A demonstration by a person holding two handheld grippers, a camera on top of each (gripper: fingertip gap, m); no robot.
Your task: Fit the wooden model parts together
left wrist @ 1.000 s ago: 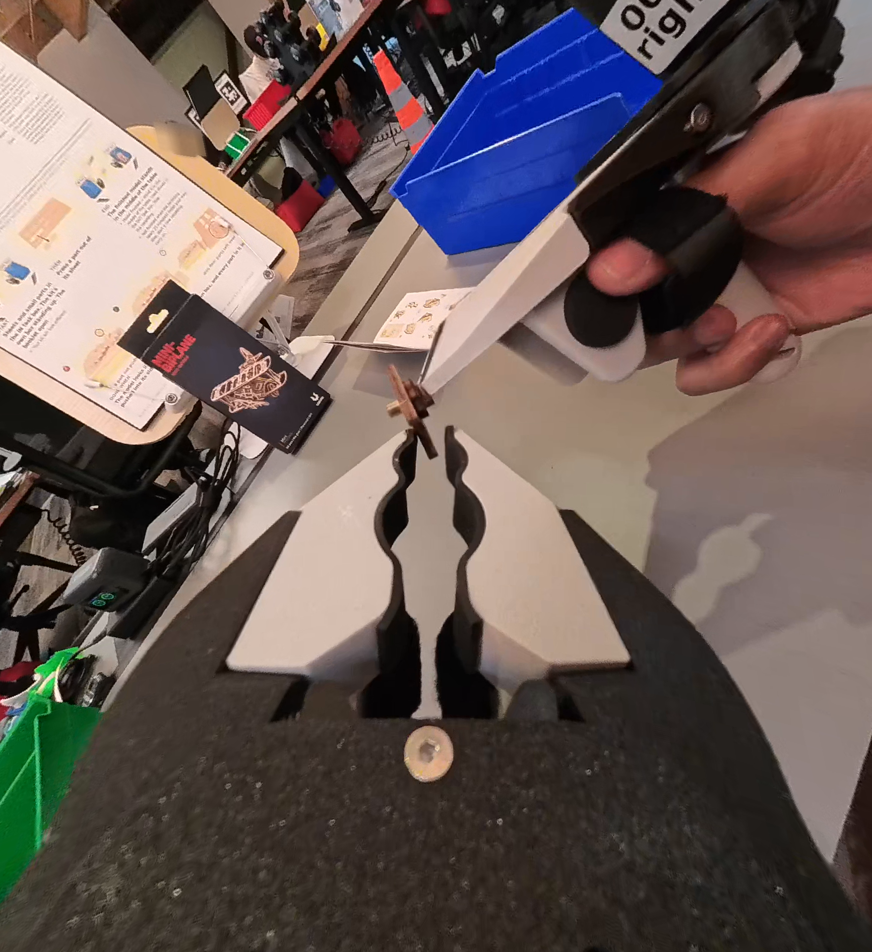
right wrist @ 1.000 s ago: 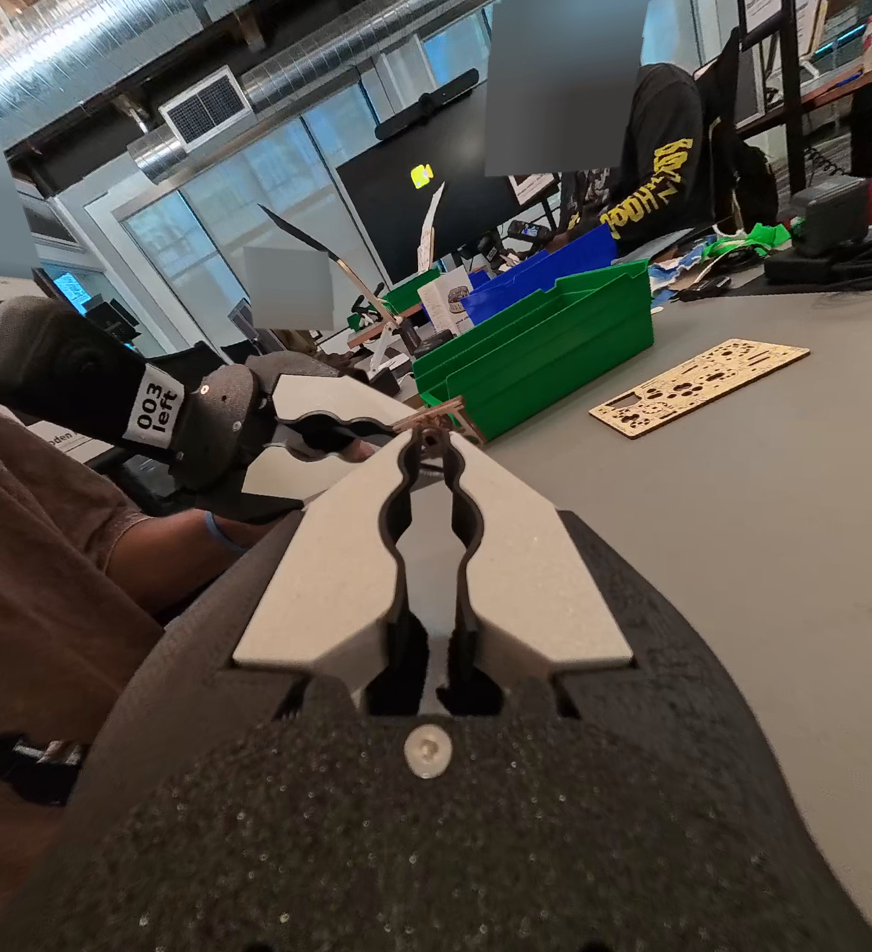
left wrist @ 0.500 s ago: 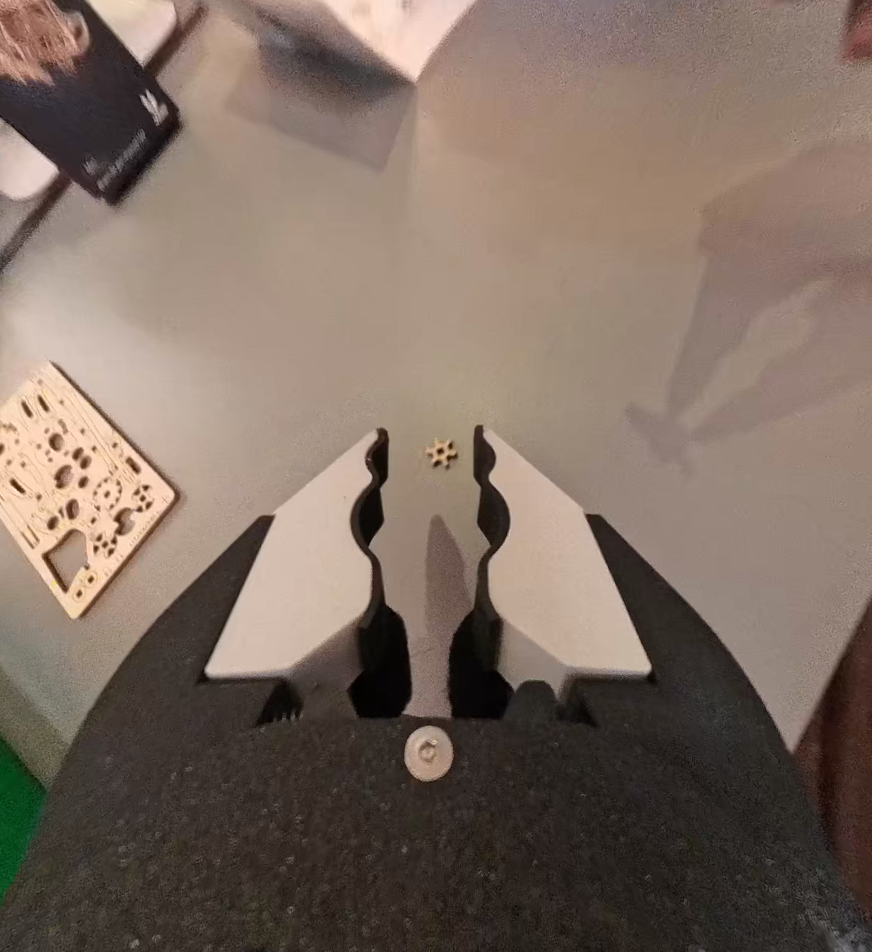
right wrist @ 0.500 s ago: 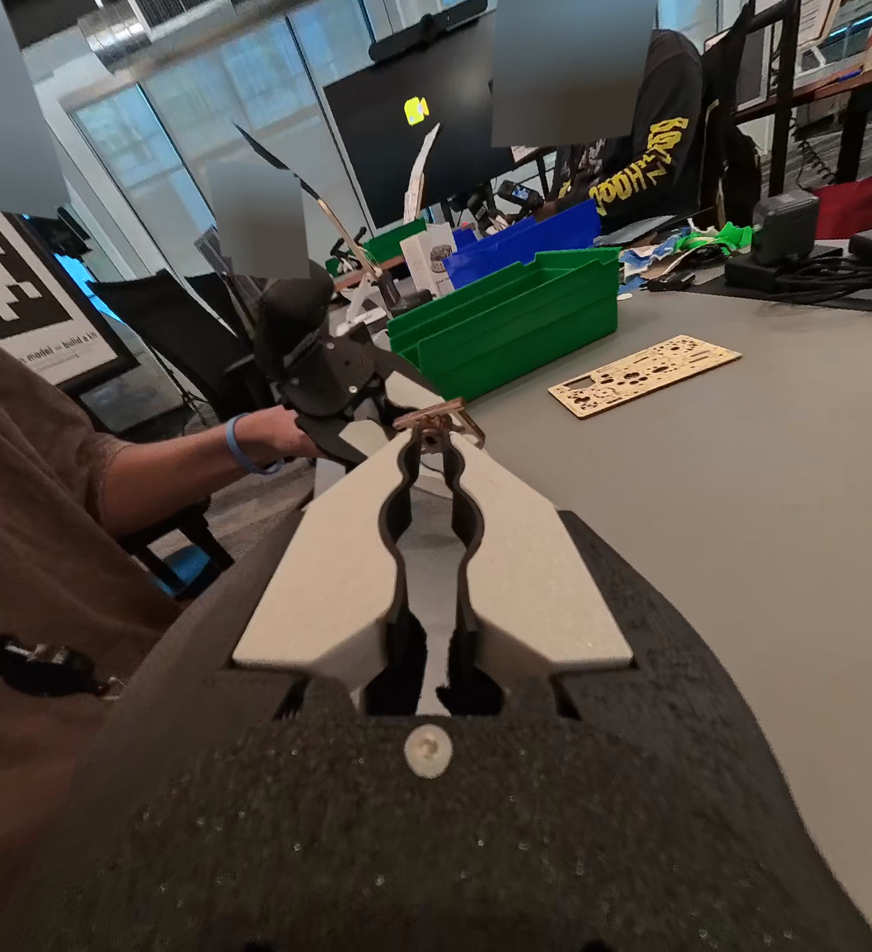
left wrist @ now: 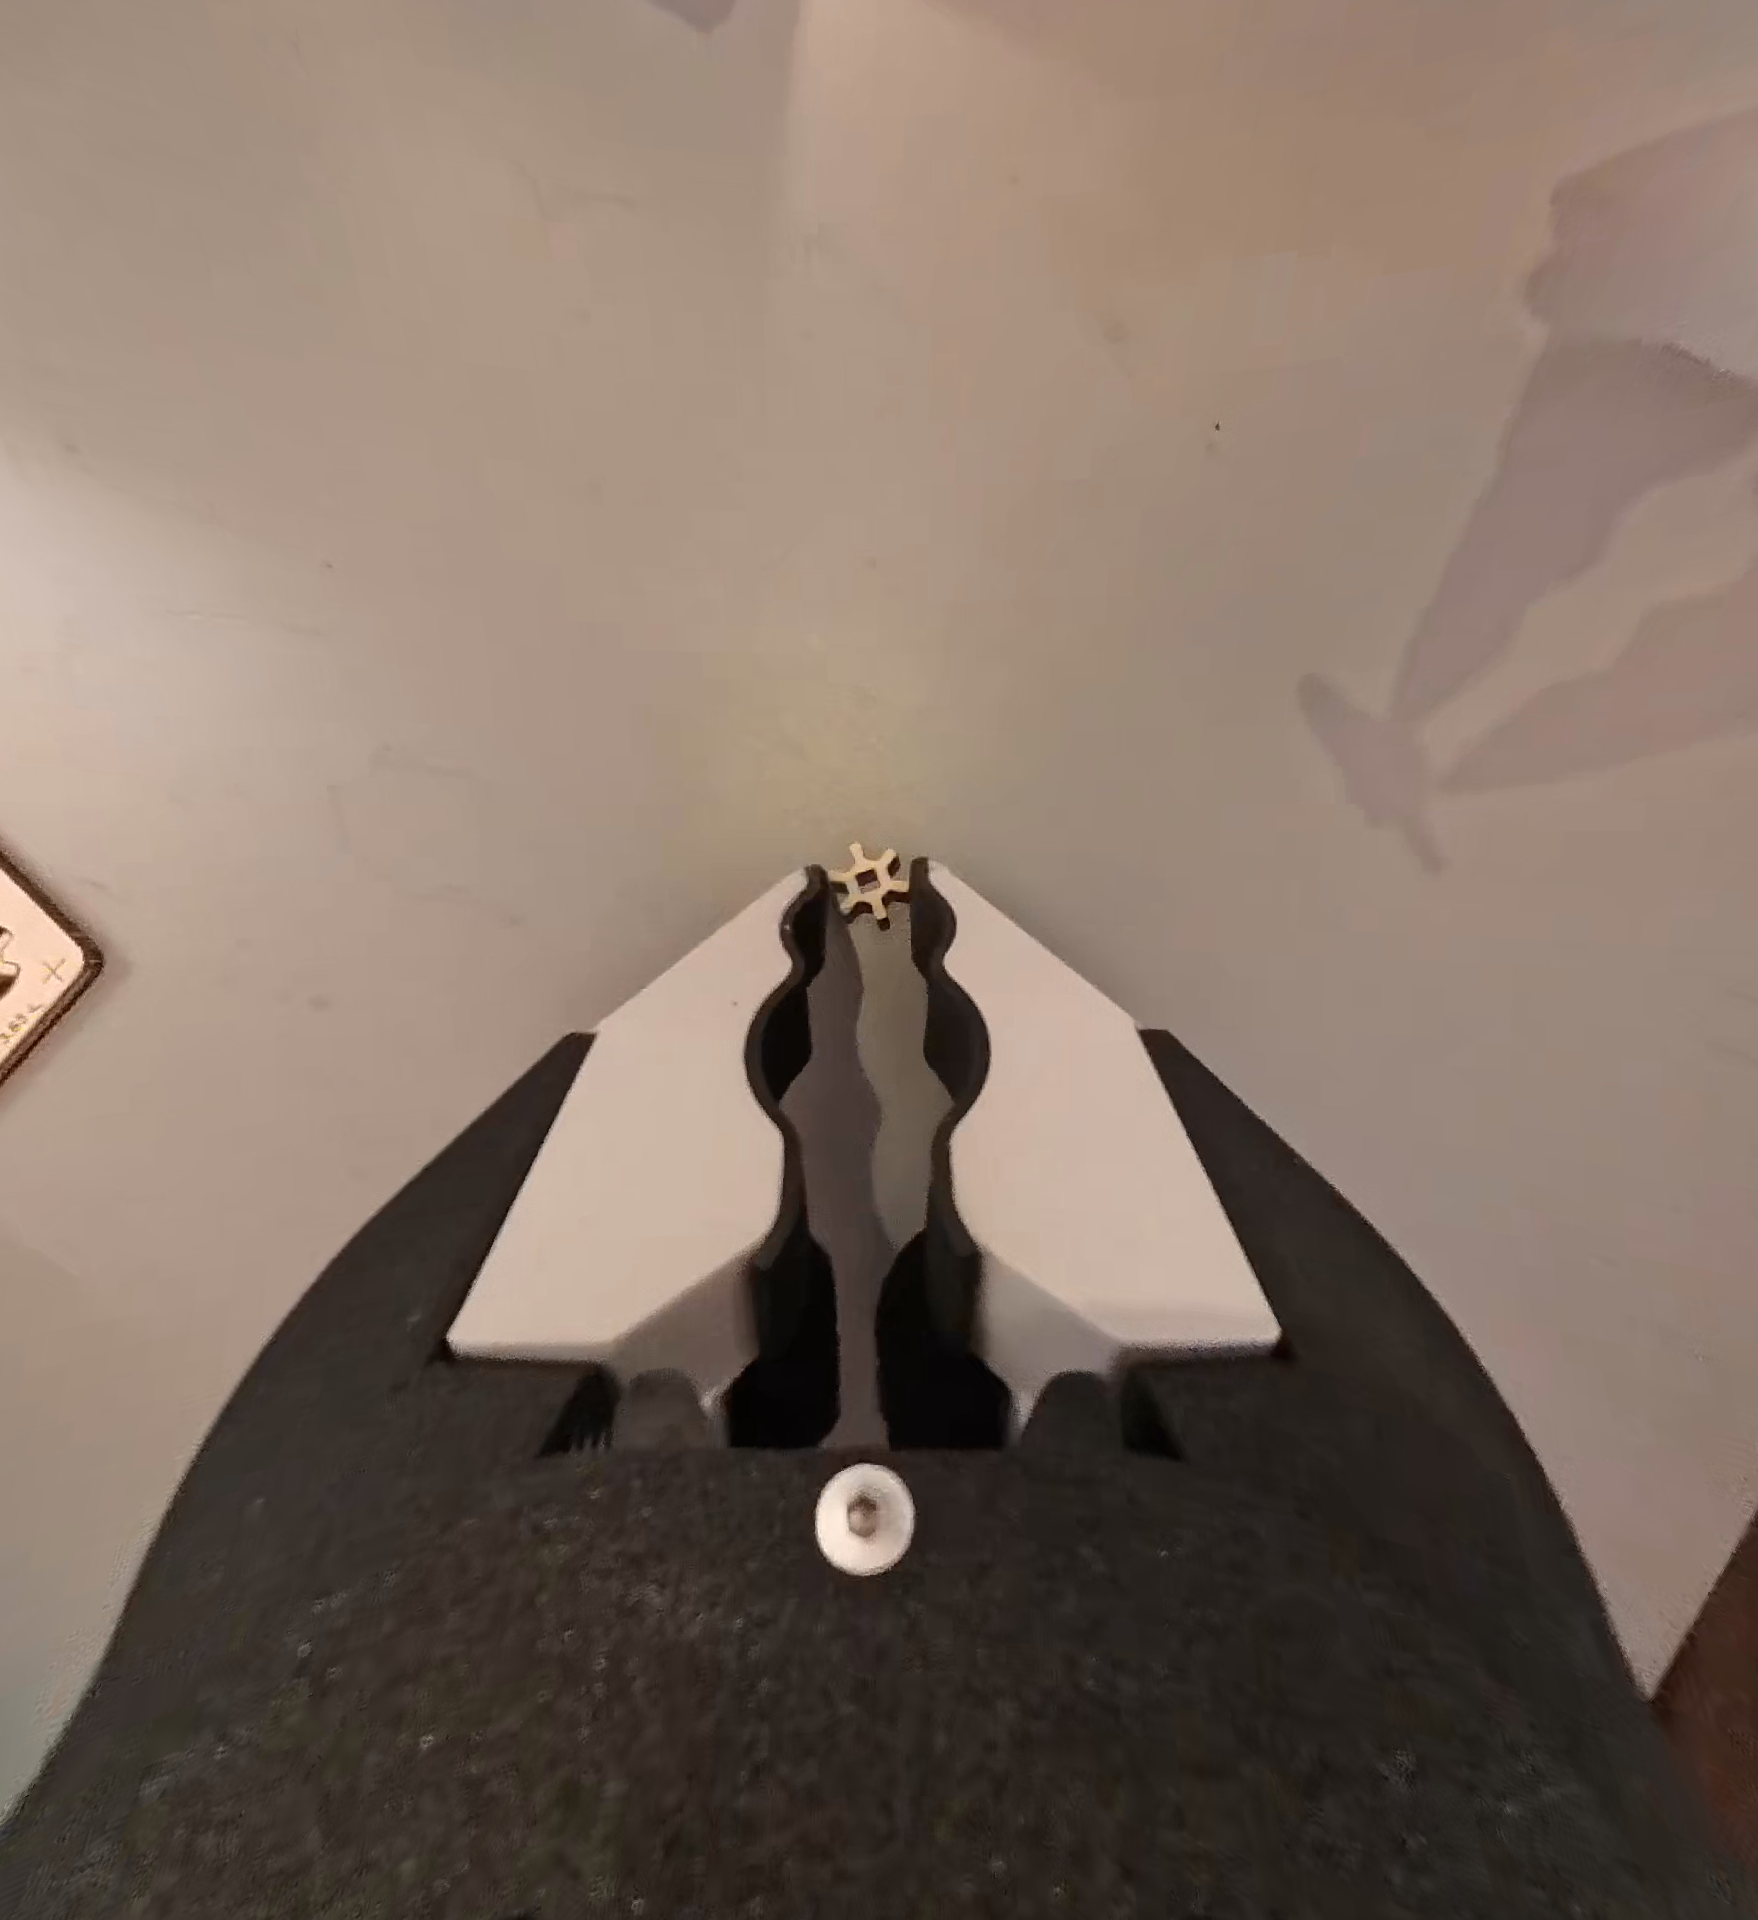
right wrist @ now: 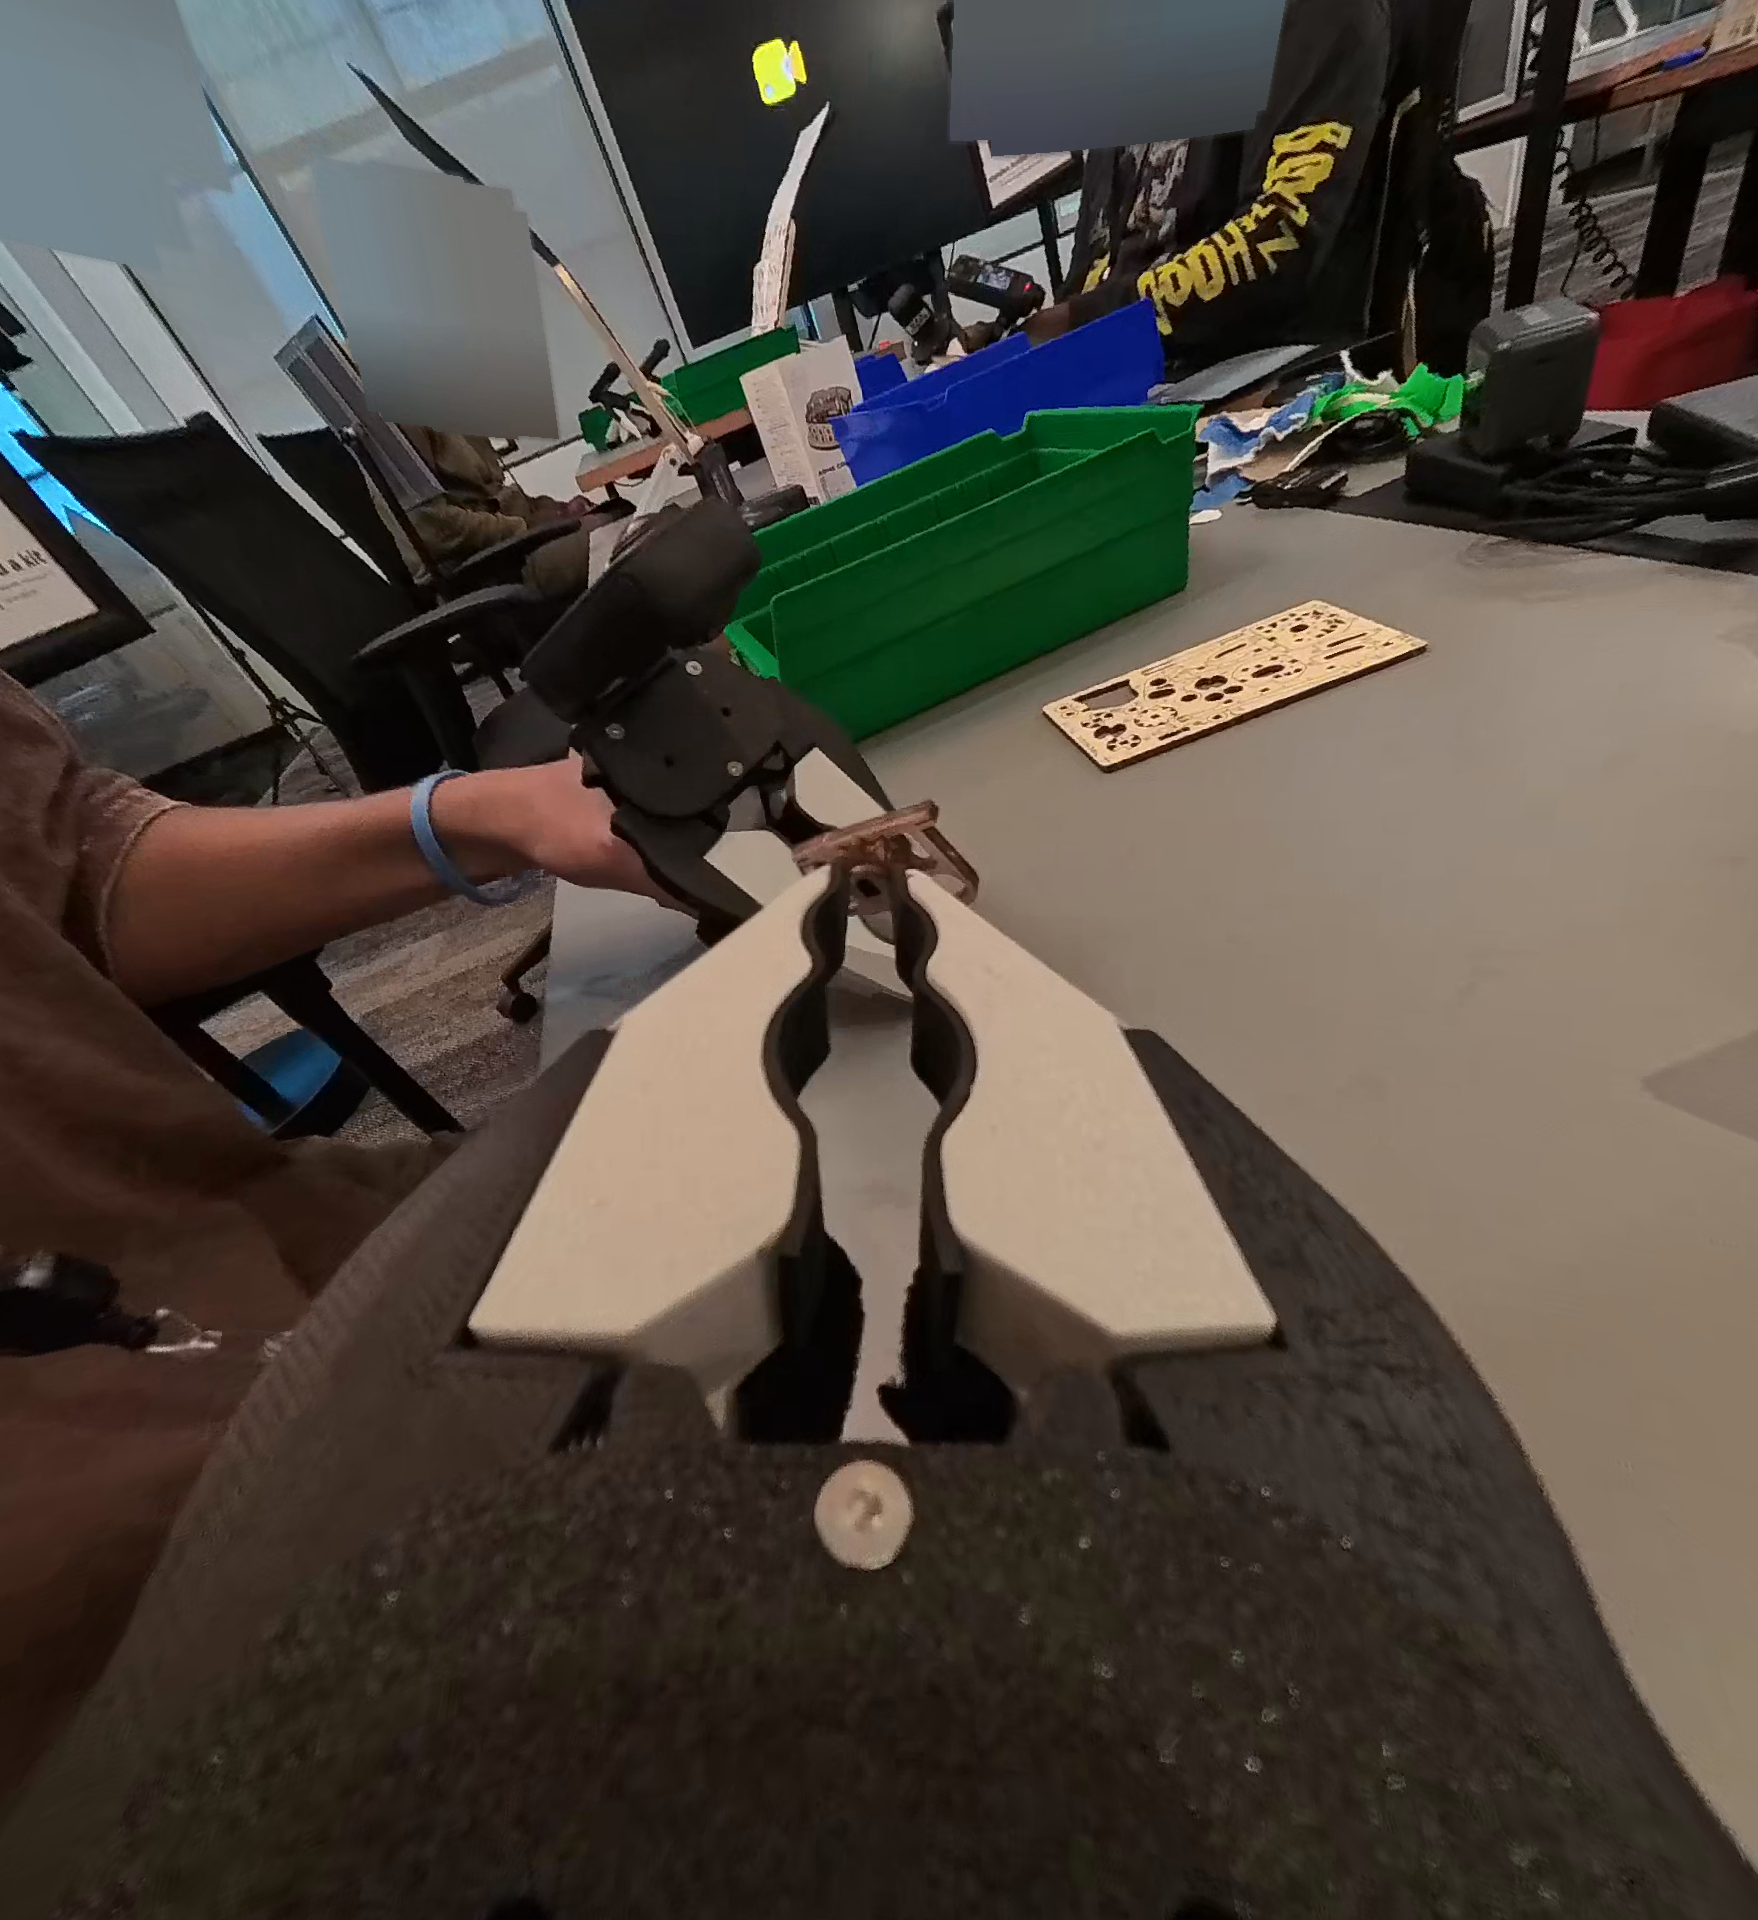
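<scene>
Wooden model parts show in both views. A small pale gear-shaped piece [left wrist: 868,882] with a square hole lies flat on the grey worktop [left wrist: 542,468], right between the fingertips of the left hand-held gripper [left wrist: 867,878], which points steeply down at it. The jaws are narrowed about the piece with a thin gap on each side; whether they touch it cannot be told. The right hand-held gripper [right wrist: 870,878] is raised above the worktop and closed on a small brown wooden assembly [right wrist: 890,847], which sticks out past its tips. In the right wrist view the left one appears farther off, to the left, held by a hand [right wrist: 553,831] with a blue wristband. A punched-out wooden parts sheet [right wrist: 1233,681] lies flat on the worktop farther away to the right; its corner shows at the left edge of the left wrist view. Beyond it stands a green bin [right wrist: 968,582], and behind that a blue bin [right wrist: 1010,390].
</scene>
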